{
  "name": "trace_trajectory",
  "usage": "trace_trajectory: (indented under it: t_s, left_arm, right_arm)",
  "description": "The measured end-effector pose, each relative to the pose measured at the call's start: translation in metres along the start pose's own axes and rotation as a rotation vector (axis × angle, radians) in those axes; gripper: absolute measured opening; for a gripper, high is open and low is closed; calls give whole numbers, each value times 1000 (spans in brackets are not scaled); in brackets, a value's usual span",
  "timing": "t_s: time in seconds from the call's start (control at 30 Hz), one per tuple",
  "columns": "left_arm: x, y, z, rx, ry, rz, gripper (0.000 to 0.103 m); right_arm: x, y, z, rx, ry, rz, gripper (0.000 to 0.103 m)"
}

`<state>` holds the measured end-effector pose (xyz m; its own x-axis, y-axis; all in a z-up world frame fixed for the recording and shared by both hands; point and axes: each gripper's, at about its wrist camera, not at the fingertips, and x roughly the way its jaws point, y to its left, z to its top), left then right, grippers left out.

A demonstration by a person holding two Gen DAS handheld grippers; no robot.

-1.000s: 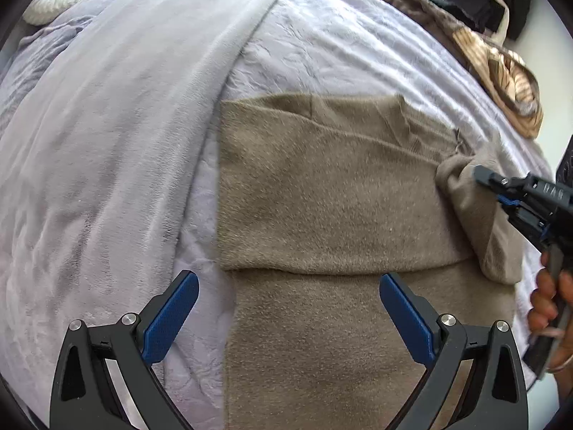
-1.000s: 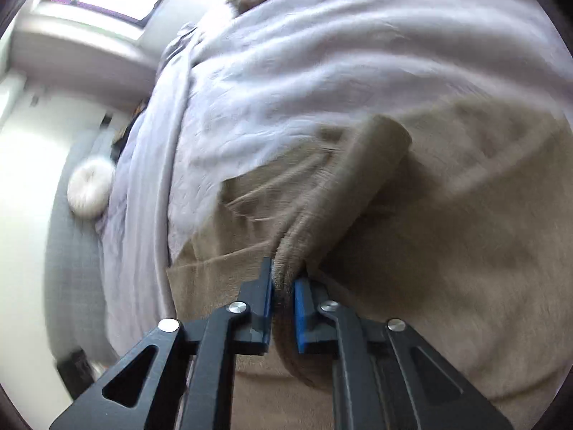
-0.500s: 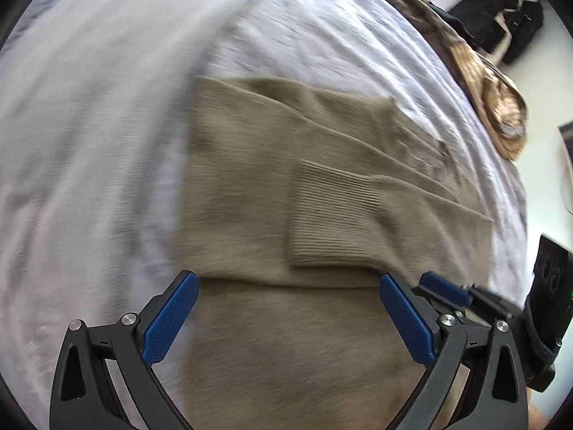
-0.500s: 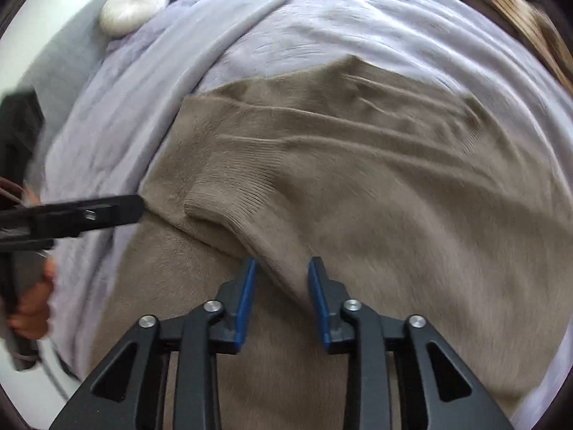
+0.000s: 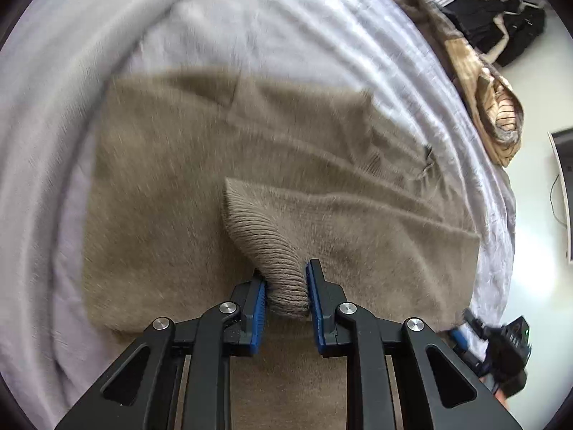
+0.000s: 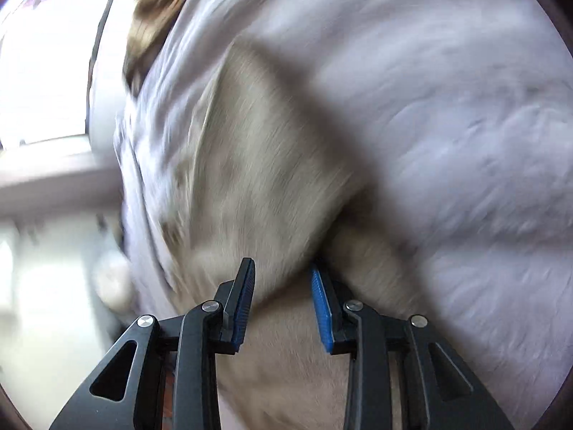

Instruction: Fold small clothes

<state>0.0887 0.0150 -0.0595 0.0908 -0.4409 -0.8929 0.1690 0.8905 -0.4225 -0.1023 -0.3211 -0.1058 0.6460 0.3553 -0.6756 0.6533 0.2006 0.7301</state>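
Motion blur smears the sweater [image 6: 272, 165] and bedcover [image 6: 447, 125] in the right wrist view.

We see a bed spread with a pale lilac blanket [image 5: 286, 28], its plush surface lying in long soft folds that run away toward the top of the left wrist view; the same blanket [image 6: 447, 125] fills the right side of the right wrist view, heavily blurred. At the bed's far right edge lies a crumpled tan and brown patterned cloth [image 5: 497, 114]. Beyond it we make out a heap of dark clothes [image 5: 501, 25] against a white wall [image 5: 537, 197]. A bright window [image 6: 43, 71] glares at the left of the right wrist view.
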Motion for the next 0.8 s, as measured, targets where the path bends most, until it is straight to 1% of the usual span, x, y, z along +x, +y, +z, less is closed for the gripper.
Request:
trace_trajectory:
  t_s: [0.03, 0.07, 0.1, 0.17, 0.2, 0.23, 0.27, 0.3, 0.37, 0.4, 0.5, 0.53, 0.57, 0.6, 0.63, 0.67, 0.7, 0.77, 0.8]
  left_arm:
    - [-8, -2, 1, 17, -24, 4, 23]
    - [-15, -4, 0, 33, -48, 10, 23]
    - [-20, -4, -1, 43, -64, 18, 23]
    - [-18, 3, -3, 41, -54, 46, 23]
    - [-13, 8, -2, 32, -40, 62, 23]
    - [-7, 15, -4, 22, -26, 79, 23]
    - [0, 21, -7, 11, -8, 104, 23]
    - [3, 26, -10, 3, 5, 116, 23]
    - [2, 33, -15, -10, 4, 108, 23]
    - [-2, 33, -17, -3, 1, 114, 23]
    - [-13, 33, -21, 23, -9, 156, 24]
    - [-15, 33, -22, 28, -3, 160, 32]
    - [-18, 34, -23, 29, 6, 157, 43]
    - [-21, 33, -23, 31, 0, 162, 72]
    - [-26, 31, -24, 40, -26, 179, 84]
    - [-32, 27, -25, 64, -65, 212, 84]
    - [-34, 21, -25, 98, -75, 228, 84]
    - [-33, 15, -24, 119, -59, 224, 84]
    - [-32, 12, -23, 120, -56, 212, 84]
  right_arm:
    - [-2, -3, 8, 26, -26, 23, 16]
    - [-4, 0, 13, 20, -39, 22, 5]
    - [-1, 7, 16, -3, -44, 16, 6]
    - [-4, 29, 23, -126, -34, 3, 6]
    - [-11, 34, 25, -190, -24, -27, 6]
    - [-14, 40, 27, -270, -12, -84, 6]
    - [-9, 42, 27, -320, 2, -141, 6]
    - [-5, 37, 29, -333, 29, -174, 6]
    - [0, 25, 32, -308, 74, -202, 7]
    - [-4, 18, 32, -294, 85, -199, 7]
    - [-10, 19, 27, -277, 80, -200, 15]
    - [-11, 22, 26, -278, 74, -203, 19]
    - [-19, 22, 24, -288, 67, -207, 22]
    - [-21, 26, 22, -301, 56, -214, 34]
    - [-26, 30, 19, -318, 39, -220, 45]
    - [-29, 33, 18, -328, 20, -221, 46]
    - [-31, 34, 20, -329, 4, -218, 46]
    - [-42, 21, 33, -307, -5, -228, 46]
    - [-51, 12, 42, -286, -5, -216, 46]
